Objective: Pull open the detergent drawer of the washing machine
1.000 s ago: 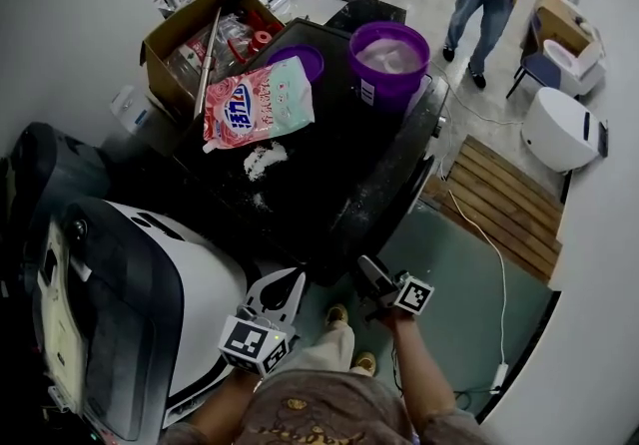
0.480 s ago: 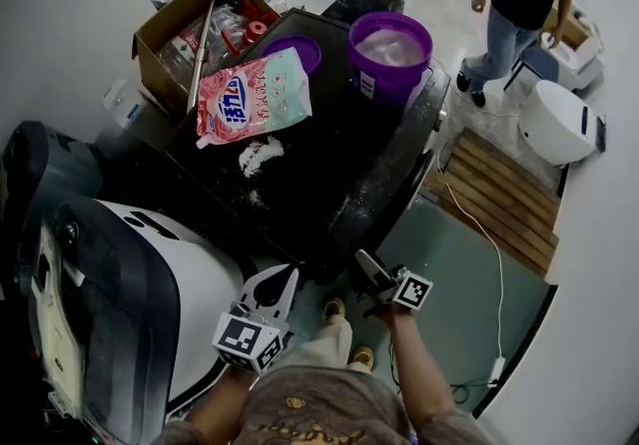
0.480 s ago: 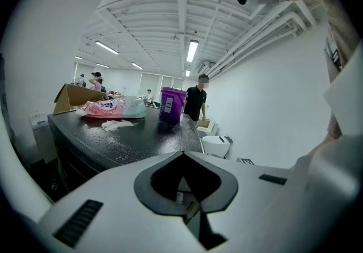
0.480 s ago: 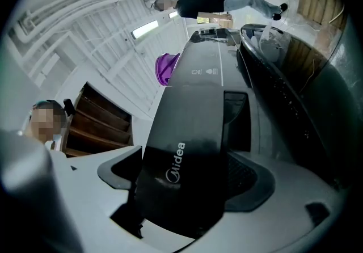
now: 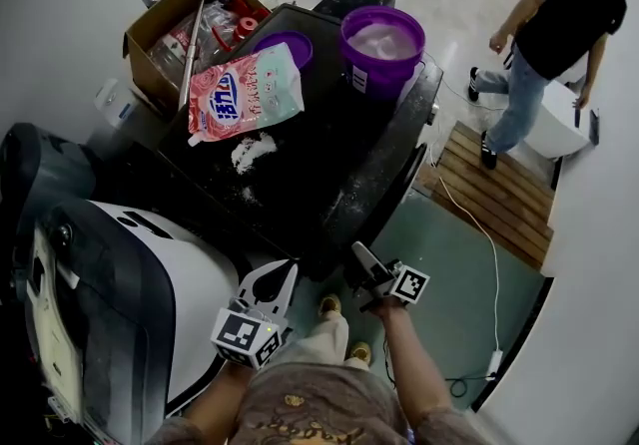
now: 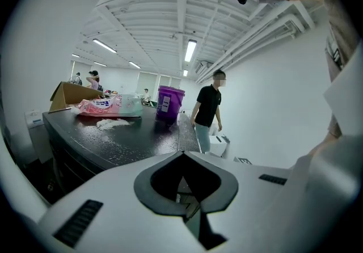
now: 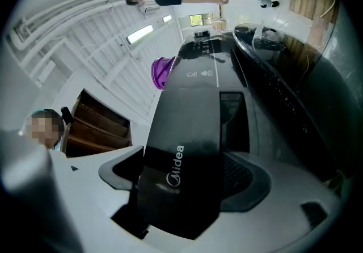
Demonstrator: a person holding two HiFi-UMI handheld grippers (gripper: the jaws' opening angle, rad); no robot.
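Observation:
In the right gripper view the black detergent drawer front [image 7: 187,150] with its white brand mark lies between my right gripper's [image 7: 182,185] jaws. They are closing on it, and both pads sit against its edges. The head view has that gripper [image 5: 357,259] at the front edge of the black washing machine [image 5: 319,184], whose top hides the drawer. My left gripper [image 5: 288,271] hovers just left of it, in front of a white machine [image 5: 170,273]. In the left gripper view its [image 6: 182,154] fingertips meet, and nothing is held.
On the washer top lie a pink detergent bag [image 5: 245,94], spilled white powder [image 5: 250,149], a purple bucket [image 5: 382,44] and a cardboard box [image 5: 165,34]. A person [image 5: 559,24] walks at the right beside a wooden pallet [image 5: 499,194].
Both grippers have stayed where they were. The person in the background has walked toward the right edge of the head view.

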